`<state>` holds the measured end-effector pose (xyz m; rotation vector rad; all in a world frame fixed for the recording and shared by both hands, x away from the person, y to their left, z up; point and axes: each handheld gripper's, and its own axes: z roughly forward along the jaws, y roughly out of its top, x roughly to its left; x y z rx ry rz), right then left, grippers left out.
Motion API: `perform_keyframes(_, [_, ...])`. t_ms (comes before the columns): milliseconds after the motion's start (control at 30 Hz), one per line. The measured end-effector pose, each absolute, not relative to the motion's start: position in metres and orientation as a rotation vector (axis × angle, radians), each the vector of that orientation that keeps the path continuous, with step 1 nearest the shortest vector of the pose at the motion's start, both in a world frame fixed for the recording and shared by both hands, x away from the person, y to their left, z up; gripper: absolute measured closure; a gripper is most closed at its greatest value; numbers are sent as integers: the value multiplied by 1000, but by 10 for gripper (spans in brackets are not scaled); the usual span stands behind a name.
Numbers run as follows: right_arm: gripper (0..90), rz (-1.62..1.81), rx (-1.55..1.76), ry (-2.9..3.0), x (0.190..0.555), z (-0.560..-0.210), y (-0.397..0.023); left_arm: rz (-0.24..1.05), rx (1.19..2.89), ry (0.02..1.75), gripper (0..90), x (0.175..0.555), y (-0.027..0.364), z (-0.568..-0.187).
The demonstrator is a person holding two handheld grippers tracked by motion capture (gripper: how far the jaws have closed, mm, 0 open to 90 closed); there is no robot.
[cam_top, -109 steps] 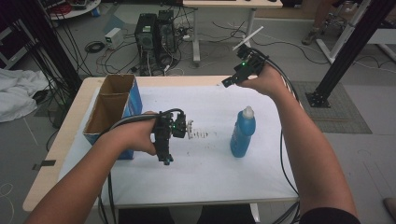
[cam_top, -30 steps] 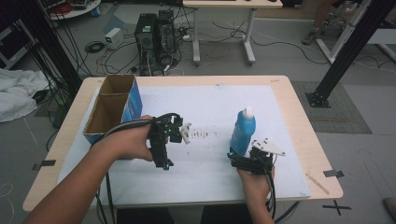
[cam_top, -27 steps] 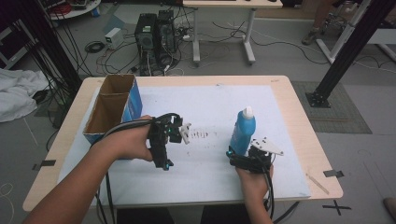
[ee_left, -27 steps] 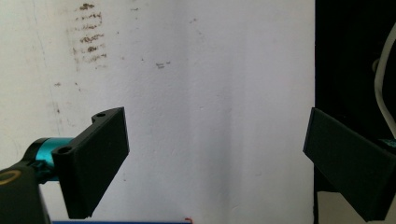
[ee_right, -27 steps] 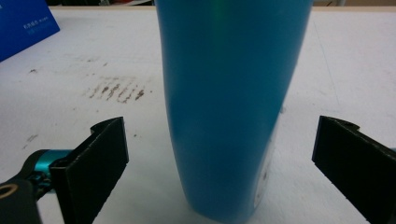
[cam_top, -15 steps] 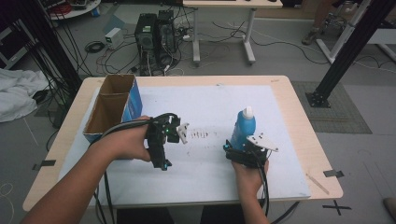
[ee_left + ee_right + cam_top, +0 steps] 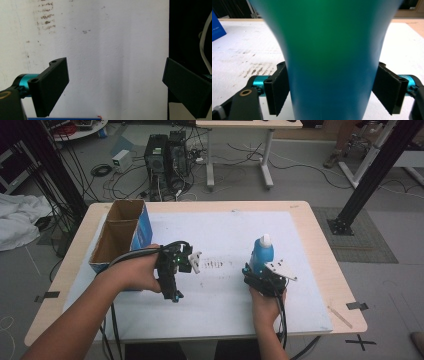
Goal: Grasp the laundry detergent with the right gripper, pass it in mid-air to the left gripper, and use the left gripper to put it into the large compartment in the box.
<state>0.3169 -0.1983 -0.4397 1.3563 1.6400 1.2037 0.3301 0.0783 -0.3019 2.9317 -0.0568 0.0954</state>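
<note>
Right gripper view: right hand-held gripper, jaws just closing, clamps the blue bottle; left hand-held gripper gapes.

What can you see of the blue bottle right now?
The blue bottle stands upright on the white table cover, right of centre. It looks like smooth blue plastic, narrowing toward a white cap; no label is readable. The right hand-held gripper sits at its lower body from the near side. In the right gripper view the bottle stands between the two black jaws, which have just been closing and now press on its sides. Nothing else touches it.
</note>
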Motion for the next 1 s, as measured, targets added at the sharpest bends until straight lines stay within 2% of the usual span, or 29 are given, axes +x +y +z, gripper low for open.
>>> perform_keyframes(67, [256, 1200, 1359, 1631, 317, -439, -197, 91, 2933, -58, 68, 330, 78, -302])
perform_keyframes(267, [282, 1183, 1357, 1631, 317, -438, -196, 93, 2930, -53, 68, 330, 77, -301])
perform_keyframes(333, [327, 1187, 1357, 1631, 317, -438, -196, 94, 2931, -52, 68, 330, 78, -301])
perform_keyframes(1000, [407, 1134, 1333, 1621, 314, -441, -192, 91, 2938, -50, 68, 331, 77, -304])
